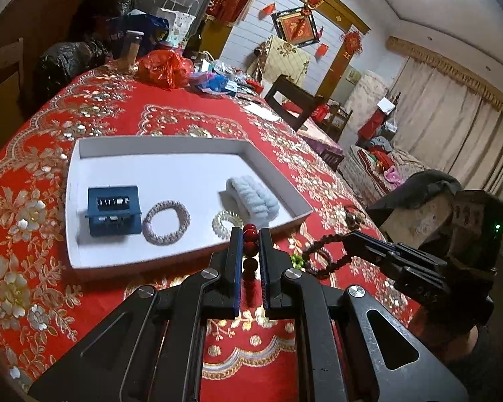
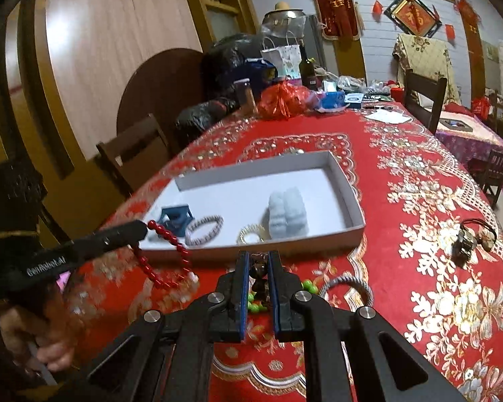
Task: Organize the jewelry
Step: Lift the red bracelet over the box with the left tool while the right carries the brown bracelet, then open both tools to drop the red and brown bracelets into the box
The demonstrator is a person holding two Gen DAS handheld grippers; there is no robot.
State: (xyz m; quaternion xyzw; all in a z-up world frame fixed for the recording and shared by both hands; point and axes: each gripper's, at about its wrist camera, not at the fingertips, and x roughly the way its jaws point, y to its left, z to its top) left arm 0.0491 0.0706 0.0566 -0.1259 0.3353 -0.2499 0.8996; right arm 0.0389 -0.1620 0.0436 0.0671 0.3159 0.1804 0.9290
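A white tray (image 1: 84, 258) lies on the red tablecloth and holds a blue box (image 1: 114, 211), a grey braided ring (image 1: 166, 222), a clear coil hair tie (image 1: 226, 222) and a pale blue scrunchie (image 1: 255, 196). My left gripper (image 1: 250, 234) is shut on a red bead bracelet (image 1: 250, 234), held just above the tray's near rim; the bracelet also shows in the right wrist view (image 2: 171, 244). My right gripper (image 2: 259, 258) is shut on a dark brown bead bracelet (image 2: 258, 273), which the left wrist view shows as a loop (image 1: 322, 254) to the right of the tray.
Green beads (image 2: 255, 305) and a grey braided ring (image 2: 352, 284) lie on the cloth near the right gripper. A dark hair tie with a charm (image 2: 469, 238) lies at the right. Bags, a bottle and clutter fill the table's far end (image 2: 285, 97). Chairs stand around.
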